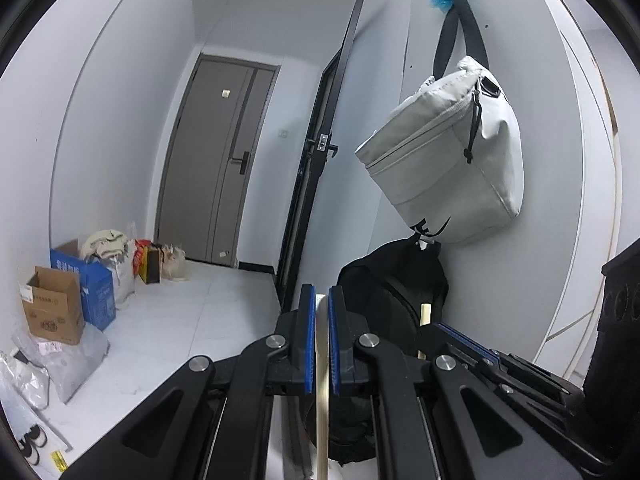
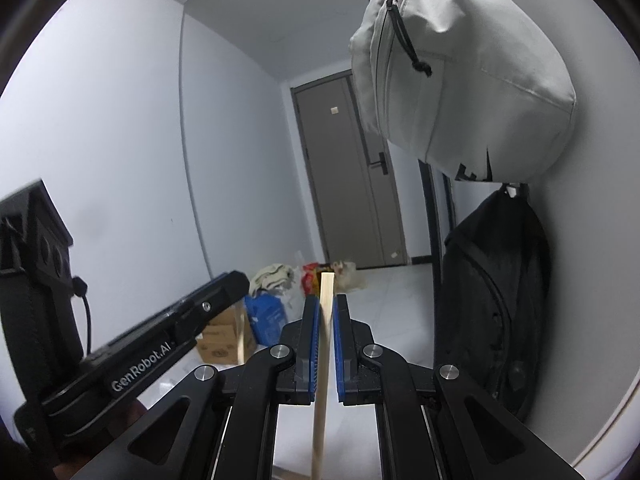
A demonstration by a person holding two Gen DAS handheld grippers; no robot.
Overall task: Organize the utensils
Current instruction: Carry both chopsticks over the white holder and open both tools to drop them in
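In the left wrist view my left gripper (image 1: 321, 294) is shut on a pale wooden chopstick (image 1: 322, 392) that stands upright between its blue pads. To its right is my right gripper (image 1: 474, 346), with a second wooden chopstick (image 1: 425, 314) poking up beside it. In the right wrist view my right gripper (image 2: 326, 300) is shut on its own wooden chopstick (image 2: 325, 320), whose square end rises above the fingertips. The left gripper (image 2: 224, 288) reaches in from the left, and its chopstick (image 2: 241, 334) shows below it. Both grippers point roughly level into a hallway.
A grey bag (image 1: 448, 152) hangs on the right wall above a black backpack (image 1: 392, 280). A black-framed door (image 1: 320, 152) stands ajar, and a grey door (image 1: 216, 160) closes the hall. Cardboard boxes (image 1: 52, 304), a blue box (image 1: 98, 288) and bags line the left wall.
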